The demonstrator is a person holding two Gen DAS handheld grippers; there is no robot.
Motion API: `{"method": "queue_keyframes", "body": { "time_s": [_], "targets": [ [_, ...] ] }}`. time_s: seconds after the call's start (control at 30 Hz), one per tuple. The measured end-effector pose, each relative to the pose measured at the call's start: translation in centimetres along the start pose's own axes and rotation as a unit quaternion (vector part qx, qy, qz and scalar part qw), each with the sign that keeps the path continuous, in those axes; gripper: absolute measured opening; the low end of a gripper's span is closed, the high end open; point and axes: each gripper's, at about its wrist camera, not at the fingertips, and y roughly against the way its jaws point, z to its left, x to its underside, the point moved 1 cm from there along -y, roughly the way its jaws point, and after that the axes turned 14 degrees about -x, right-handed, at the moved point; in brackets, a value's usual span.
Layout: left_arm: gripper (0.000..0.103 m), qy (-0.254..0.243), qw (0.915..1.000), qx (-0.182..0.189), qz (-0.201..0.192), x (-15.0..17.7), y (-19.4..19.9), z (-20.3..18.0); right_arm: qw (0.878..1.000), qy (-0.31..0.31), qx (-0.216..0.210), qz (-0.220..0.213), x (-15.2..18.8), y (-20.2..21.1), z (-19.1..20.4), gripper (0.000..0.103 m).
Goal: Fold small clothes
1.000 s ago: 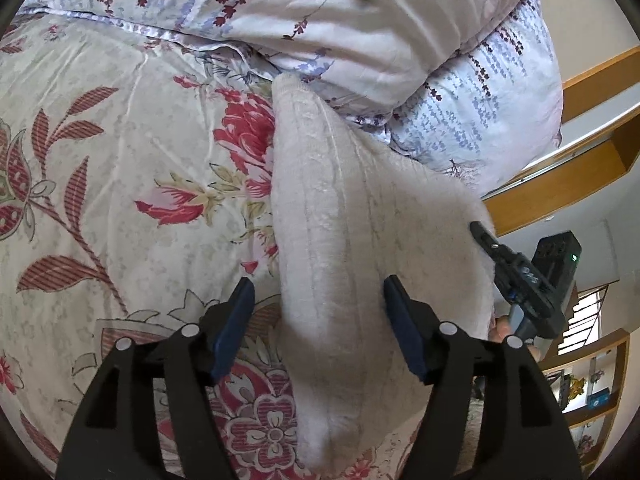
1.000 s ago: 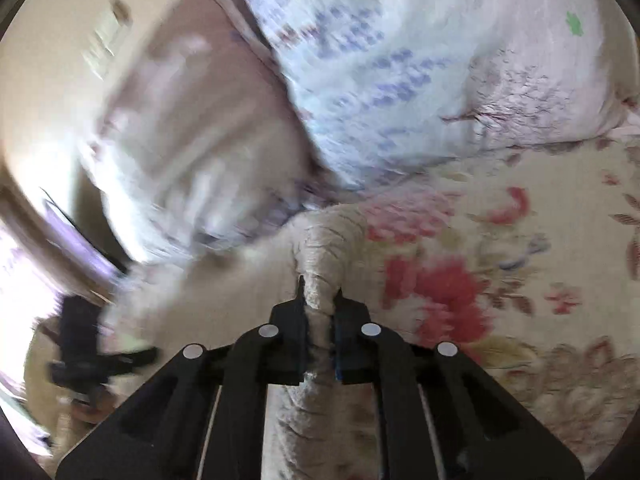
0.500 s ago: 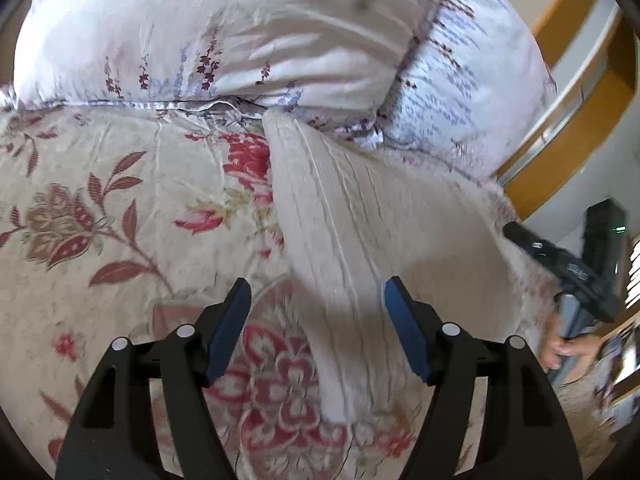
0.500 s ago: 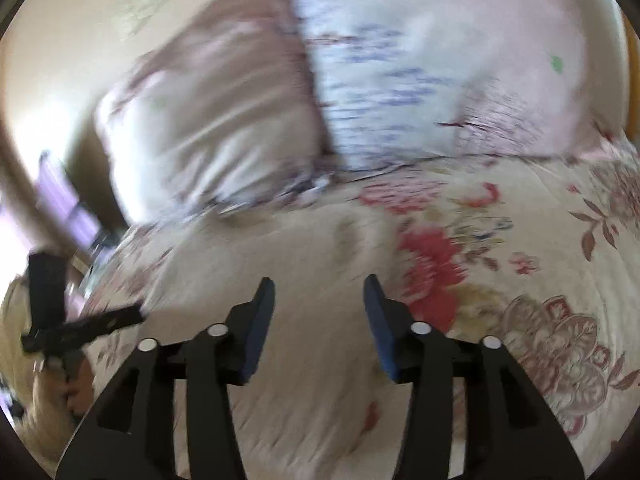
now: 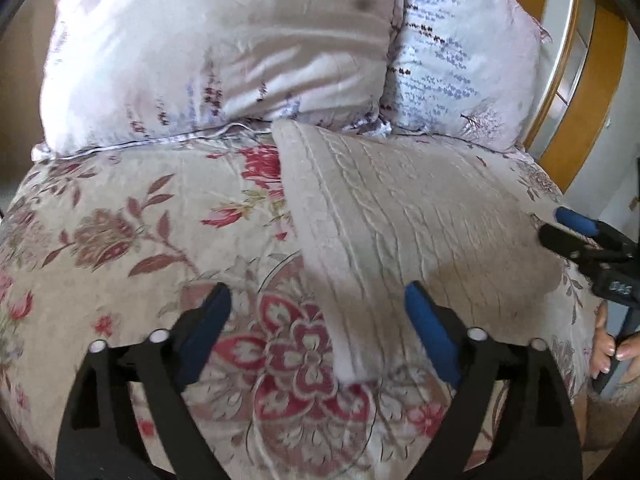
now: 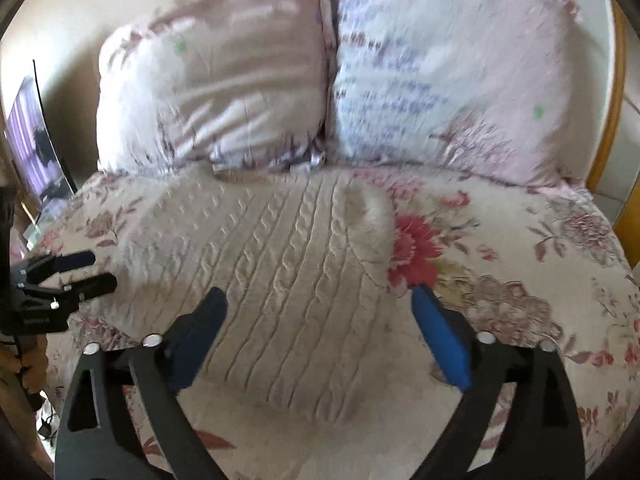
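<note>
On bed (image 5: pixel 120 216): floral quilt, red and pink blooms on cream; two pale printed pillows (image 5: pixel 224 52) at head, wooden headboard (image 5: pixel 568 92) behind, screen (image 6: pixel 36 148) beside bed. Cream cable-knit sweater (image 6: pixel 280 264) lies flat on quilt just below pillows, one sleeve folded over body. Left gripper (image 5: pixel 316 320) fingers spread wide, holding nothing, over sweater edge. Right gripper (image 6: pixel 320 320) fingers likewise apart, empty, above sweater.

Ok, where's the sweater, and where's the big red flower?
sweater (image 6: pixel 280 264), right wrist view, middle of its cable-knit front.
big red flower (image 6: pixel 416 240), right wrist view, petals on the bedspread beside the sweater.
</note>
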Motion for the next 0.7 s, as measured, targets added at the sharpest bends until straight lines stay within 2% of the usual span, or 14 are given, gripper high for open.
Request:
{"method": "queue_keyframes", "body": {
  "time_s": [0.13, 0.23, 0.3, 0.4, 0.7],
  "targets": [
    [0.099, 0.017, 0.9998, -0.006, -0.004, 1.5, 1.1, 0.2, 0.999, -0.019, 0.02, -0.027, 0.8, 1.8, -0.1, 0.102],
    [0.101, 0.017, 0.9997, -0.018, -0.005, 2.4, 1.8, -0.2, 0.998, -0.027, 0.045, -0.033, 1.7, 2.4, 0.2, 0.102],
    [0.101, 0.012, 0.9995, -0.03, 0.0, 2.8, 1.9, -0.6, 0.998, -0.035, 0.044, -0.032, 2.5, 2.5, 0.4, 0.102],
    [0.101, 0.001, 0.9988, -0.045, 0.017, 3.4, 1.8, -1.4, 0.999, -0.041, 0.025, -0.021, 3.5, 2.1, 0.9, 0.102],
    [0.101, -0.012, 0.9973, -0.051, 0.052, 4.3, 0.3, -3.2, 0.998, -0.047, 0.029, 0.04, 5.9, -0.5, 2.3, 0.102]
  ]
}}
